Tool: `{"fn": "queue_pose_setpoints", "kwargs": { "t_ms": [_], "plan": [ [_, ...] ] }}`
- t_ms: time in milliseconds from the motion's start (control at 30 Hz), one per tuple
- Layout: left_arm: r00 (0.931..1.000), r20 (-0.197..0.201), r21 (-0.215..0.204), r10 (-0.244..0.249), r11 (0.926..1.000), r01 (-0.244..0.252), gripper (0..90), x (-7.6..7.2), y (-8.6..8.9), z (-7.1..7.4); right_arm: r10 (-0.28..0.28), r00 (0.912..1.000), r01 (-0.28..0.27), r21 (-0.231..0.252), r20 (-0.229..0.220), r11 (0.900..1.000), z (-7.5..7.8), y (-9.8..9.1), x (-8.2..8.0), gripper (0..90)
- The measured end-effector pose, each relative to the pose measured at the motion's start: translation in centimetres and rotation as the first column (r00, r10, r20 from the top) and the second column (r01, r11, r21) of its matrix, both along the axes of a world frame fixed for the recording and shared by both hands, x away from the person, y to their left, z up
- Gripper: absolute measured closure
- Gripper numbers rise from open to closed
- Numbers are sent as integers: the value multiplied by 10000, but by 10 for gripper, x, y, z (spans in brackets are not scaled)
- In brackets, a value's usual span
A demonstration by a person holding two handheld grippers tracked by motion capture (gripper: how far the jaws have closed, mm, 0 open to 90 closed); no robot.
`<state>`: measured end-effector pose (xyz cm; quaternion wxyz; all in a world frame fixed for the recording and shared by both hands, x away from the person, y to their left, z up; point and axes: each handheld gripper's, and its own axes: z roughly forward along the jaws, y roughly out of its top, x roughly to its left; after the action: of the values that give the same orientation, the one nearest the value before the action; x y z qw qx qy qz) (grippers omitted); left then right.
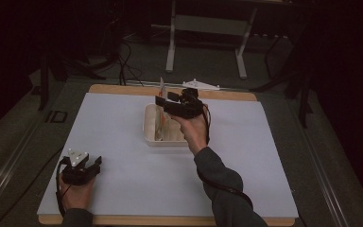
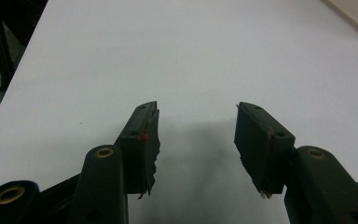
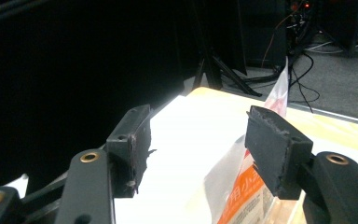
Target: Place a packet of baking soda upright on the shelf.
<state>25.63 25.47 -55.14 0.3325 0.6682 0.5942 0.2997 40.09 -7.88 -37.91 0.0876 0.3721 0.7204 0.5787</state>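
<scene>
Orange-labelled clear packet (image 3: 242, 191) stands in white tray (image 1: 147, 128); print too blurred to read.

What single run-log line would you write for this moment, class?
right gripper: open, above white bin | packet: standing in bin, free of the pads | left gripper: open, empty, low over table

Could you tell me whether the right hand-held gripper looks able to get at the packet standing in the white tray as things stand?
Probably yes: the right hand-held gripper hovers open just above the packet in the white tray, with nothing between them.
</scene>
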Motion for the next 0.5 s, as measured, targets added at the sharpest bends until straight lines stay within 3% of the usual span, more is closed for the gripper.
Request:
{"fn": "queue_pose_setpoints", "kwargs": {
  "t_ms": [233, 333, 500],
  "plan": [
    [10000, 10, -18, 8, 10000, -8, 494, 0, 0, 0, 656, 9977, -639, -873, 169, 9941, 9, -6, -13, 396],
    [10000, 4, -17, 8, 10000, -8, 494, 0, 0, 0, 1027, 9939, -957, -1506, 393, 9840, 11, -9, -21, 397],
    [10000, 11, 9, 3, 10000, -3, 494, 0, 0, 0, 1576, 9867, -1461, -2058, 406, 9676, 10, -17, -31, 404]
  ]
}}
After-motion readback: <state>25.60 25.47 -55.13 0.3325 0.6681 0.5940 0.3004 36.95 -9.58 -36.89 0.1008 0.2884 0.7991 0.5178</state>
